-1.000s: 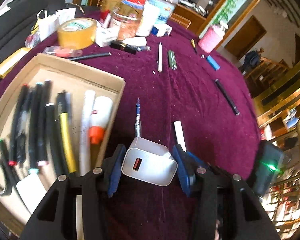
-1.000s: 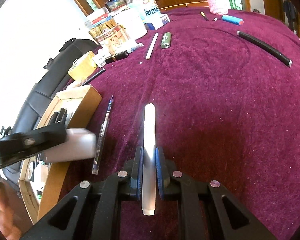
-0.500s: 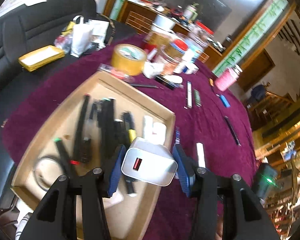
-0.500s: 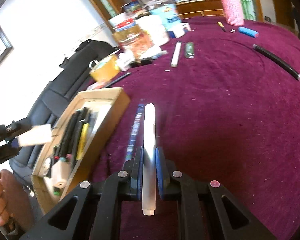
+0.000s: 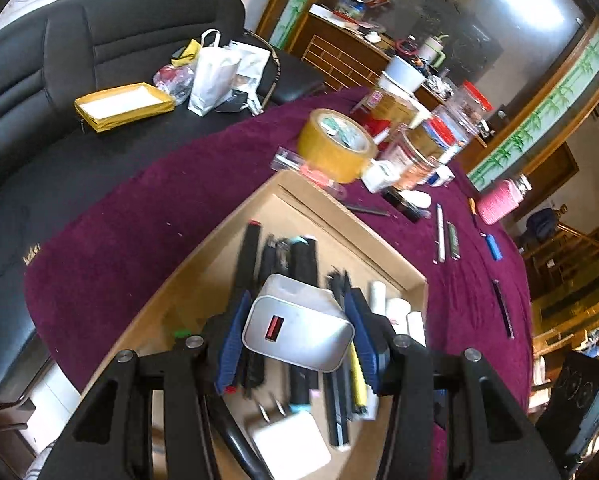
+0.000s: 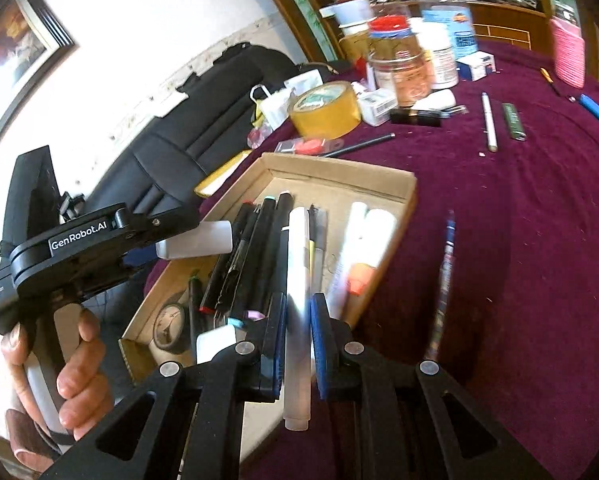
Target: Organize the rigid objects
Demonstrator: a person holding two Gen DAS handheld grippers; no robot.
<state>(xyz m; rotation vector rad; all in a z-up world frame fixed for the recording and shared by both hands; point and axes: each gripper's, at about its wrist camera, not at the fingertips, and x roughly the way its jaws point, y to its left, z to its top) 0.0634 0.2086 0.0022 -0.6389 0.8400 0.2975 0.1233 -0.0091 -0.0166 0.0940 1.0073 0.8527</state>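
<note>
My left gripper (image 5: 297, 330) is shut on a white USB charger (image 5: 295, 326) and holds it in the air over the cardboard tray (image 5: 339, 216). The tray holds several dark markers (image 5: 303, 264), white tubes and another white charger (image 5: 287, 442). In the right wrist view my right gripper (image 6: 297, 340) is shut on a white pen (image 6: 297, 292), held above the tray's near right part (image 6: 409, 184). The left gripper (image 6: 187, 236) with its charger (image 6: 197, 240) shows at the left over the tray's left side, a hand (image 6: 75, 364) on its grip.
A blue pen (image 6: 445, 276) lies on the purple cloth right of the tray. Farther back are a tape roll (image 6: 325, 110), jars (image 6: 399, 68), a white pen (image 6: 488, 122), a green lighter (image 6: 513, 122), a blue lighter (image 6: 595, 108) and a pink bottle (image 6: 567, 54). A black sofa (image 5: 99, 40) stands left.
Both grippers have swung left from the cloth to above the tray, each still holding its object. The white pen has been lifted off the cloth.
</note>
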